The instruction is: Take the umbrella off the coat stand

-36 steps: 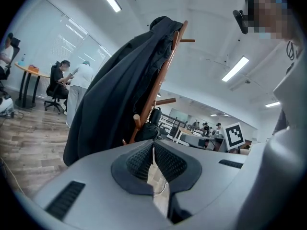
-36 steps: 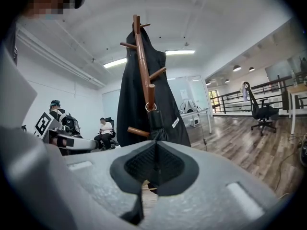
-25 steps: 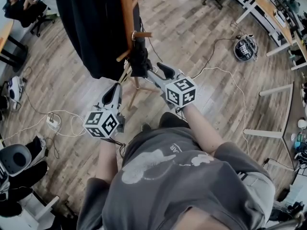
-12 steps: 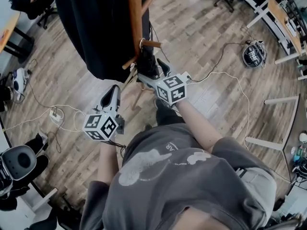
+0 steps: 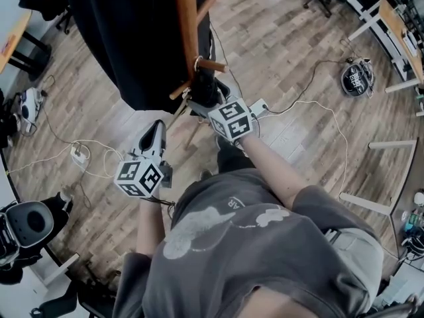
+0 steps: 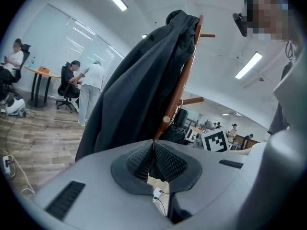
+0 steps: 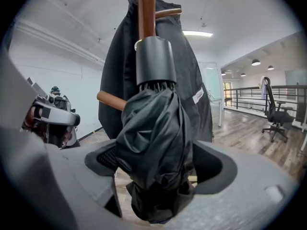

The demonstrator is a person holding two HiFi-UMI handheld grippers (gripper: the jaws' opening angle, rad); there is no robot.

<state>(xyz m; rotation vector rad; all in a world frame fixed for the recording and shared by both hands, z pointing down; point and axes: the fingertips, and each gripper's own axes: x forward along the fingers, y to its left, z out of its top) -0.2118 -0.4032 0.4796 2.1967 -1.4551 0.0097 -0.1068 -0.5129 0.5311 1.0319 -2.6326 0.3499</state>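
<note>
A wood-plank floor (image 5: 298,58) runs through an open office. On it the coat stand (image 5: 187,18) carries a dark coat (image 5: 126,38) on its left side. The folded black umbrella (image 7: 153,123) hangs from a peg (image 5: 213,64), close against the stand. The right claw (image 7: 158,163) has just been opening and stands wide, with the umbrella's fabric between its jaws. The left claw (image 6: 153,147) is closed on nothing, nearer and to the left.
</note>
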